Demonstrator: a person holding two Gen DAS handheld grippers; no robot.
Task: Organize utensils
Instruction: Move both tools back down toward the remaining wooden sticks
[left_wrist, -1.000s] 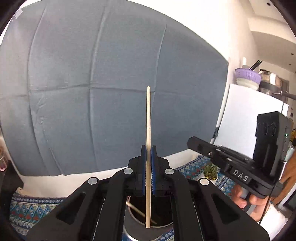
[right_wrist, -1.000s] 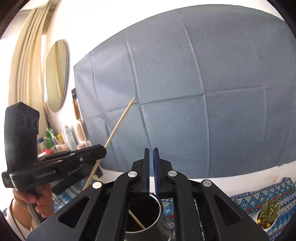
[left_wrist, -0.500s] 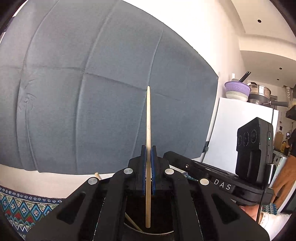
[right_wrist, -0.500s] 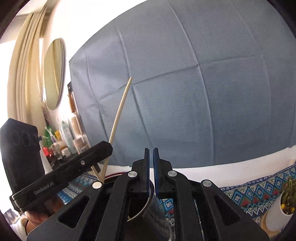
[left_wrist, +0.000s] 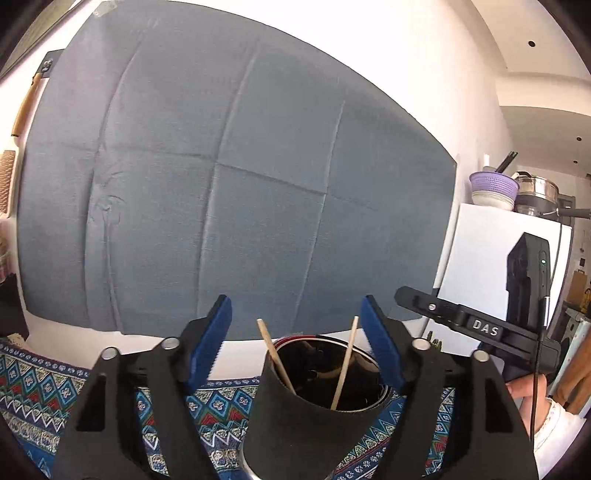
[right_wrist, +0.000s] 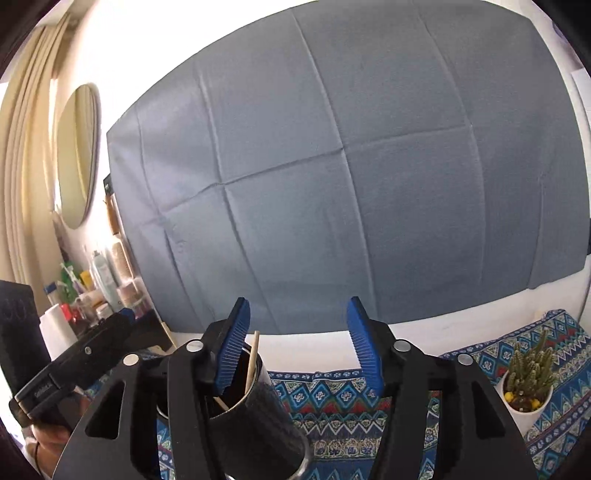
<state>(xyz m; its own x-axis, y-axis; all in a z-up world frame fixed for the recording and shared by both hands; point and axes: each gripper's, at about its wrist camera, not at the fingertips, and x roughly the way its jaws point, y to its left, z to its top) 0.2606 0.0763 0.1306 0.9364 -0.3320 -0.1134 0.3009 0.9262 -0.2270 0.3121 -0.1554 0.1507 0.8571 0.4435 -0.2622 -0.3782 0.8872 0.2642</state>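
Two slim wooden chopsticks (left_wrist: 346, 362) lean inside the round black-sleeved metal cup (left_wrist: 314, 402) on the patterned cloth; left gripper (left_wrist: 295, 332) and right gripper (right_wrist: 295, 339) have just sprung wide, released, empty.

We are seeing two pale wooden chopsticks standing in a dark cylindrical holder (left_wrist: 310, 417) at the bottom centre of the left wrist frame. The left chopstick (left_wrist: 275, 356) is leaning toward the upper left, the right chopstick (left_wrist: 345, 363) is tilting slightly right; both tips are poking above the rim.
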